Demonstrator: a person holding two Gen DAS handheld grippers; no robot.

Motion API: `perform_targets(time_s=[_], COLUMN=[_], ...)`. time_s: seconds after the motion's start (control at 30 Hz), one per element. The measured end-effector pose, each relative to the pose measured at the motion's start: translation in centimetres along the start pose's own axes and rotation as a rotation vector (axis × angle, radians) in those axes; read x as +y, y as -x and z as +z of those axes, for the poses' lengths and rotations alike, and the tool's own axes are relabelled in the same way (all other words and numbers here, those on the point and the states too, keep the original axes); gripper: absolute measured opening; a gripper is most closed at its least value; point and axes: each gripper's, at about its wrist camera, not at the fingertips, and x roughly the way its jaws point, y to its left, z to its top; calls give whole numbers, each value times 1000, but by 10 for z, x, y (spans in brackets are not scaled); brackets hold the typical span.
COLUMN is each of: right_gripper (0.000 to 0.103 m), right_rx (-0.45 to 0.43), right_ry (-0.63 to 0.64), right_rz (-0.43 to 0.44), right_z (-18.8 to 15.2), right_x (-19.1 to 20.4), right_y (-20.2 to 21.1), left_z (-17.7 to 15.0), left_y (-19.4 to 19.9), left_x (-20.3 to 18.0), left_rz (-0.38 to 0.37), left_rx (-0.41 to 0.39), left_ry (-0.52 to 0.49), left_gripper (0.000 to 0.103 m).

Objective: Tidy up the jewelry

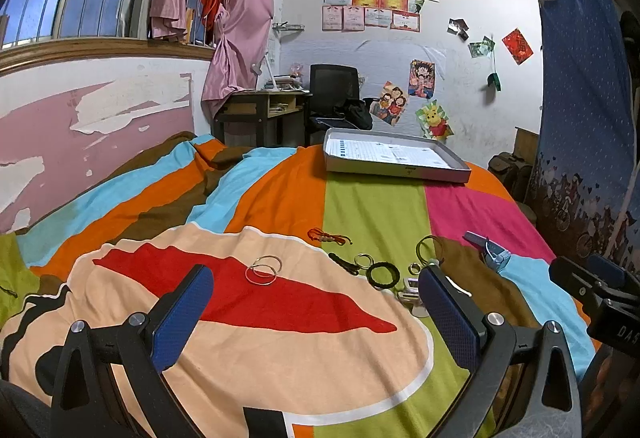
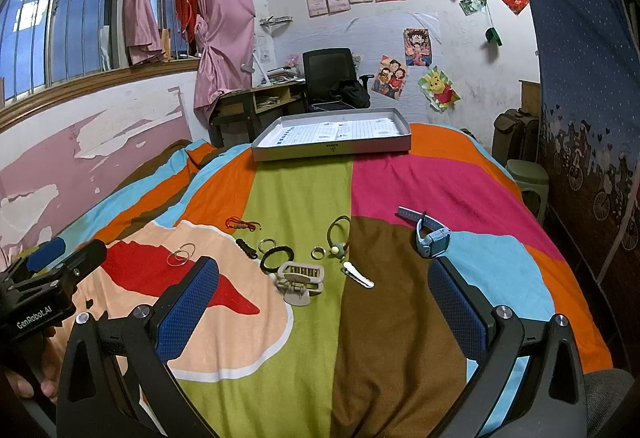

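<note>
Only the right wrist view shows the hair clip (image 2: 300, 280) whole.

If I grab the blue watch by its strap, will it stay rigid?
Probably not: the blue watch has a thin strap curling off its chunkier face, so it would likely droop face-down. Lying on the soft bedspread, it may sink when pressed.

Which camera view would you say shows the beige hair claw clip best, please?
The right wrist view: the beige hair claw clip lies whole and unobstructed between the open jaws. In the left wrist view, the right-hand finger hides most of it.
</note>
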Motion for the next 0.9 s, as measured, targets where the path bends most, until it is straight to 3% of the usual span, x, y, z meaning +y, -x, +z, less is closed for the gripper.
perform_targets(time_s=[0.9], right_gripper=[102], right_rx=[0], right_ry=[-3], right_rz=[2], right_z=[1], right_x=[-1], right_y=[0], left_z=[-1], left_y=[1], left_x=[-1], left_rz=[3], left_rx=[-4], left_ry=[-6], left_gripper=[103])
